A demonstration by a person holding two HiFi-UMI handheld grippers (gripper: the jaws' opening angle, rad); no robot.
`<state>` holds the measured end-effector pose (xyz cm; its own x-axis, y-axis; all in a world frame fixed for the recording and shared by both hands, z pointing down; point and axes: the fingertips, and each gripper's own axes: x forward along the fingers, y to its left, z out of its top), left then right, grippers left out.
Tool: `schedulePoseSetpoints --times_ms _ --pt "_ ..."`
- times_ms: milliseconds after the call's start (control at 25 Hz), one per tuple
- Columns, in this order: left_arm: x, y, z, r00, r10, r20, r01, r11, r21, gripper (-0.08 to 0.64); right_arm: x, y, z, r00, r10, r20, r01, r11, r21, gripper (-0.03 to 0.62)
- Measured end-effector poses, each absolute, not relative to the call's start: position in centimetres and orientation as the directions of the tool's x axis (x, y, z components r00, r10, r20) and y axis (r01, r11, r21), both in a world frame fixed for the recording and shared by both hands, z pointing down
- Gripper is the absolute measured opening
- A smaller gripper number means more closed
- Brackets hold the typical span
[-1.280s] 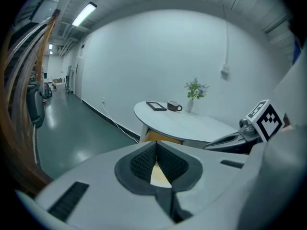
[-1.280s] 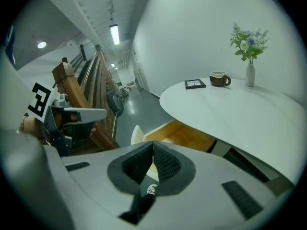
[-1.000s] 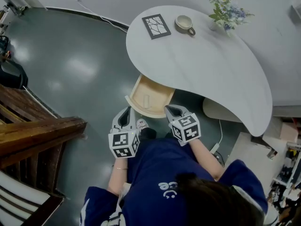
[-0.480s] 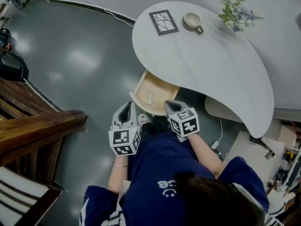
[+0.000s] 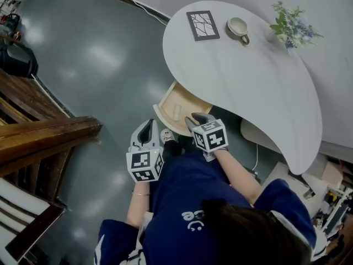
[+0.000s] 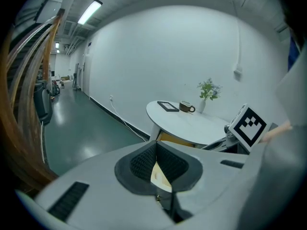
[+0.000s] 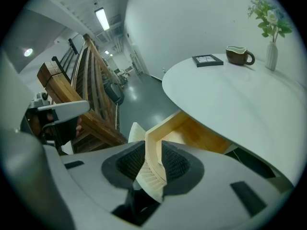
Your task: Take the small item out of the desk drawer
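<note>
A pale wooden drawer (image 5: pixel 166 107) stands pulled out from under the white table (image 5: pixel 248 76). A small pale item (image 5: pixel 177 112) lies on its floor. My right gripper (image 5: pixel 193 119) is at the drawer's near front corner. In the right gripper view the drawer's front wall (image 7: pixel 151 147) stands between the jaws, which are opening. Beyond them the drawer's inside (image 7: pixel 196 133) runs under the tabletop. My left gripper (image 5: pixel 146 128) hangs to the left of the drawer over the floor. Its pads (image 6: pixel 144 161) meet at the tips with nothing held.
On the table stand a black picture frame (image 5: pixel 202 25), a cup (image 5: pixel 237 26) and a vase of flowers (image 5: pixel 289 25). Dark wooden furniture (image 5: pixel 44 142) fills the left. The person's shoe (image 5: pixel 167 136) is on the grey floor just before the drawer.
My right gripper has moved up and a little left onto the drawer's front edge. The left gripper has hardly moved. The head view has shifted.
</note>
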<state>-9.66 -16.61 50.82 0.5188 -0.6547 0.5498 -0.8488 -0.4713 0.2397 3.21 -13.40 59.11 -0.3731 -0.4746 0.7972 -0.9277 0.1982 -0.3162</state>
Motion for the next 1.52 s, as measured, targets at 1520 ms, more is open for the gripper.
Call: schedulePoseSetpoints --times_ms 1520 --pt "-14.4 -13.7 53.8 0.257 -0.646 0.719 -0.960 -0.257 0.112 0.005 1.1 -16.5 75.8 -0.288 -0.056 0.956 -0.920 0.293 -0.260 0.232"
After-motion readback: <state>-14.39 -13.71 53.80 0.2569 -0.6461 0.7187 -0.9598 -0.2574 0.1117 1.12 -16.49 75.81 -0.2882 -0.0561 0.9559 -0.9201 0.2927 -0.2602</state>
